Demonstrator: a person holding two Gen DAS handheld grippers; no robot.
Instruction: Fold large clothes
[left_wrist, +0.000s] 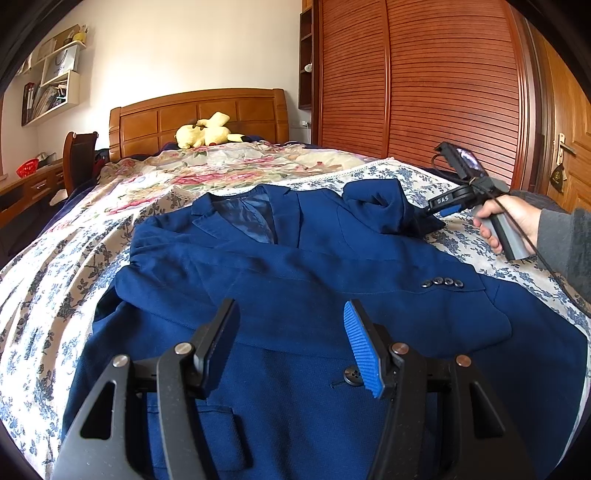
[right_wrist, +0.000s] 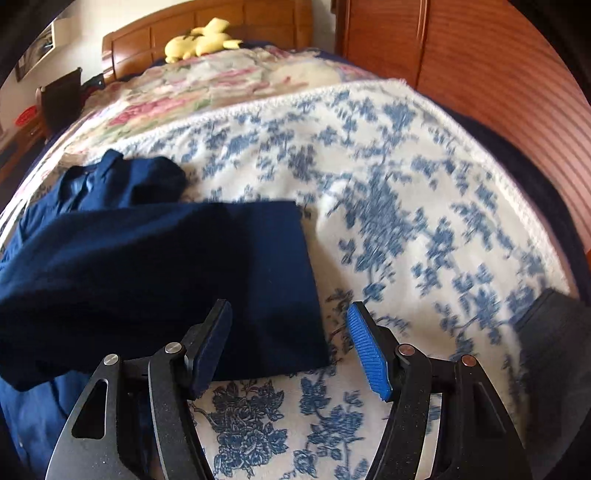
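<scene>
A navy blazer (left_wrist: 295, 280) is lying face-up on the floral bedspread (left_wrist: 66, 273), its sleeve (right_wrist: 155, 280) dangling before the right gripper (right_wrist: 290, 347), released; the left gripper (left_wrist: 291, 343) is hovering unclenched above the blazer's front

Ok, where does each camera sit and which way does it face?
Left wrist: on the left gripper, open over the blue jacket, facing the headboard; right hand with its gripper shows.
Right wrist: on the right gripper, open, tilted down at a dark sleeve and floral bedspread.
Shared: jacket, yellow plush toy.
</scene>
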